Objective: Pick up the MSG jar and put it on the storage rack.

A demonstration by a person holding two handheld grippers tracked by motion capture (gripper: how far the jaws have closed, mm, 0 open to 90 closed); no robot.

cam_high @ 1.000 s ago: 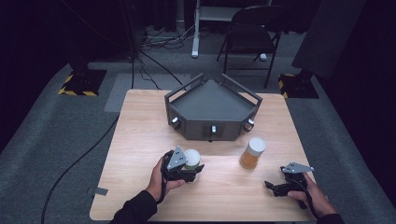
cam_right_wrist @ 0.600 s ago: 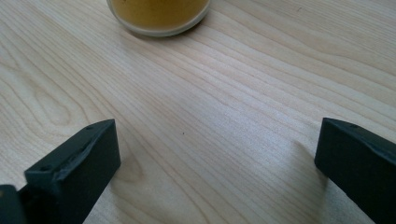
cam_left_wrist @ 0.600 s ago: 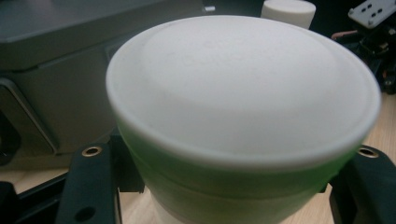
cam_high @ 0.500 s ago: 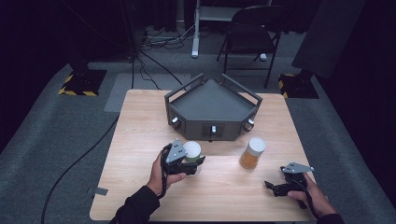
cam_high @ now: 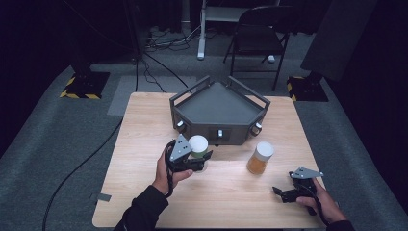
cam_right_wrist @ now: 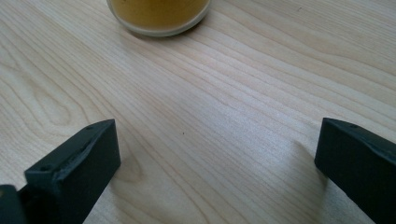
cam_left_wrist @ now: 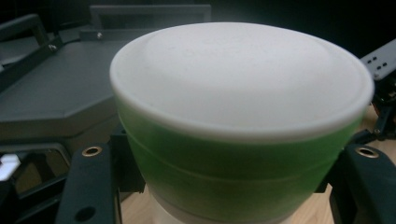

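Green jar (cam_left_wrist: pixel 243 172) with white lid clamped in left gripper (cam_high: pixel 195 161), no label readable, right gripper (cam_right_wrist: pixel 215 158) spread wide over table (cam_right_wrist: pixel 196 93)

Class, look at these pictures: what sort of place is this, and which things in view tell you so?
Probably a studio or lab set up for recording. A wooden table stands on grey carpet among dark surroundings, cables trail across the floor, and stand bases with yellow-black hazard tape flank it.

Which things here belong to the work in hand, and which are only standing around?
In use:
- green jar with white lid, clamped in the left gripper
- amber jar ahead of the open right gripper
- dark tray, probably

Standing around:
- folding chair
- floor cables
- striped stand bases
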